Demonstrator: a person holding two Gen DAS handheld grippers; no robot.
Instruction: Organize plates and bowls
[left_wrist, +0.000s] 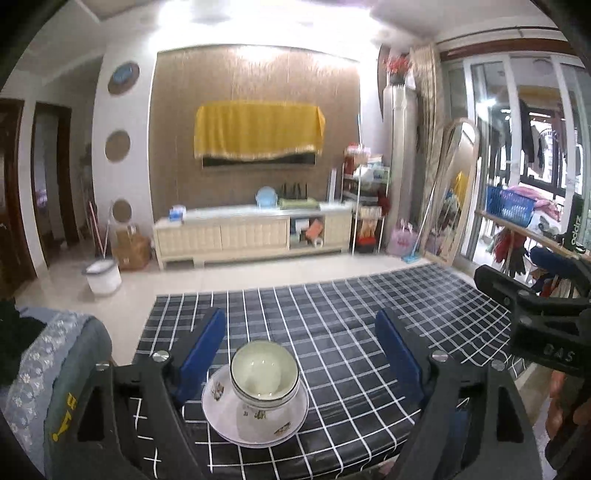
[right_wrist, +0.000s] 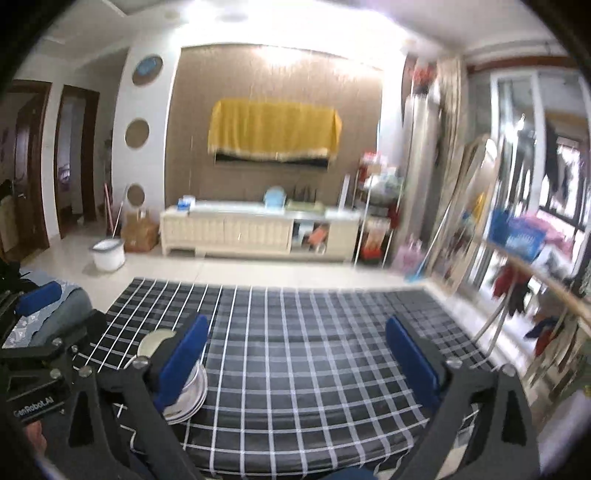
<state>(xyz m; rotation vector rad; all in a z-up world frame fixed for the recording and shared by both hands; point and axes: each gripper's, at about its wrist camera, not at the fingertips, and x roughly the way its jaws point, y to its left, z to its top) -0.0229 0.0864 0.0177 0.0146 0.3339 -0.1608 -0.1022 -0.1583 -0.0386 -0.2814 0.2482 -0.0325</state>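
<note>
A stack of pale bowls (left_wrist: 264, 373) sits in a stack of white flowered plates (left_wrist: 255, 421) on the black-and-white checked tablecloth (left_wrist: 369, 306). My left gripper (left_wrist: 301, 317) hovers above the stack. Its blue pads (left_wrist: 207, 339) stand wide apart and touch nothing, so it is open. In the right wrist view the plates (right_wrist: 195, 391) and a bowl rim (right_wrist: 155, 341) peek out behind the left finger of my right gripper (right_wrist: 297, 325). That gripper is open and empty over bare cloth (right_wrist: 314, 369), to the right of the stack.
A grey floral cushion (left_wrist: 55, 350) lies at the table's left edge. A wooden rail with hanging clothes (right_wrist: 535, 288) runs along the right. Beyond the table are tiled floor, a white bucket (left_wrist: 103, 277) and a cream cabinet (left_wrist: 251, 232).
</note>
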